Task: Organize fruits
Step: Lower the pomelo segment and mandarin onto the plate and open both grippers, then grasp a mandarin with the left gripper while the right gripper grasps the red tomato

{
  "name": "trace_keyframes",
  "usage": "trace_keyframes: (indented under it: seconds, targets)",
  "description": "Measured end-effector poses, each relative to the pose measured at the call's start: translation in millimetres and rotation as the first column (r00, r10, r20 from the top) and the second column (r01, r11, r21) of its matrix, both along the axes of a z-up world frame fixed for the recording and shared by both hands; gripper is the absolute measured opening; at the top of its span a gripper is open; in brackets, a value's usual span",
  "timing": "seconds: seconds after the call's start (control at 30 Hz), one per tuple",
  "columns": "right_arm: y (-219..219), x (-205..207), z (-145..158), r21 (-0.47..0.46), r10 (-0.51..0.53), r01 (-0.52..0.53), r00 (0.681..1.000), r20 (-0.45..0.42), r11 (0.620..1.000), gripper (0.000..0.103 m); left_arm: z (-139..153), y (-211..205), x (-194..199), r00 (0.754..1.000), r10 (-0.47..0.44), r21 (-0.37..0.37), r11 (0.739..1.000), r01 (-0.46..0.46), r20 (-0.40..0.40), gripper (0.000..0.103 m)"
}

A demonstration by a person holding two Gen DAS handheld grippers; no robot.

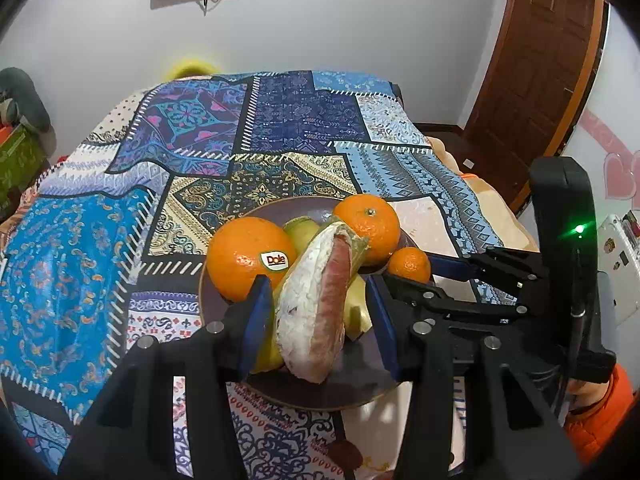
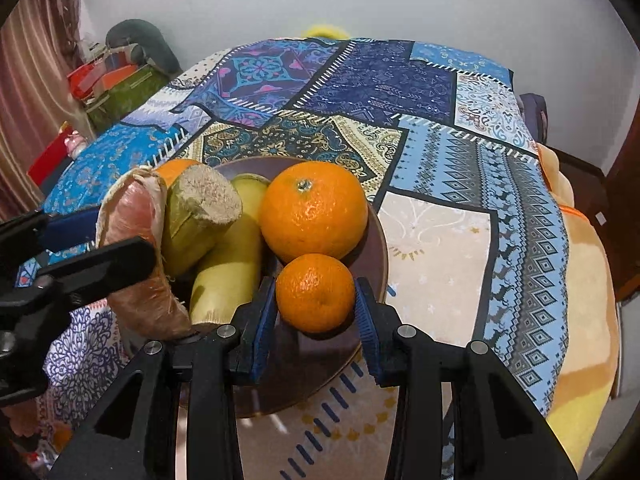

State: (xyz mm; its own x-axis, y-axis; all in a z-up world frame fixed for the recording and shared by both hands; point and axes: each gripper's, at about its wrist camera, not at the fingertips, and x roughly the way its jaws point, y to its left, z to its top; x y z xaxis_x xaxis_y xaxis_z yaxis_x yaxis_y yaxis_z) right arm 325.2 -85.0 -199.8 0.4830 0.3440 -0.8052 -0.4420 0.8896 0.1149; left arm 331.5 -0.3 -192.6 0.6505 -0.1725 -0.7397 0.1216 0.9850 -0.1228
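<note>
L gripper [image 1: 316, 316]: jaws part open w/ the pomelo wedge [image 1: 316, 304] between the blue pads – left pad looks pressed to the rind side; right pad contact I can't confirm. Wedge hangs low over the plate's near half, so my read is it's being set down, not lifted.
R gripper [image 2: 316, 312]: jaws fairly narrow, the small mandarin [image 2: 314, 292] sits between the pads, touching or nearly so on both sides. Fruit seems to rest at the plate's near-right edge – probably a placement.
Plate [image 2: 376, 240]: dark brown, on the patterned cloth [image 2: 440, 240], near the table's front. It's the collecting spot, so both hands converge here.
Yellow-green fruit [image 2: 224, 276]: elongated, lying in the plate middle under the wedge; a second cut greenish piece [image 2: 200, 216] leans on it.
Big mandarin [image 2: 314, 212]: just behind the small one, touching it.
Dole orange [image 1: 248, 256]: plate's far-left, beside the L pad.
Task status: most fruit already on the plate; cloth beyond is bare of fruit.
Risk: pile is crowded – round fruit may roll off the rim on release.
</note>
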Motion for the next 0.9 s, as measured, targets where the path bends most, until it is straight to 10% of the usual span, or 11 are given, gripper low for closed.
trace_keyframes:
  seconds: [0.9]
  targets:
    - [-17,-138,87,0.018,0.001,-0.004,0.987,0.161,1.000,0.045,42,41,-130,0.997,0.080,0.007,0.997,-0.080,-0.011,0.054]
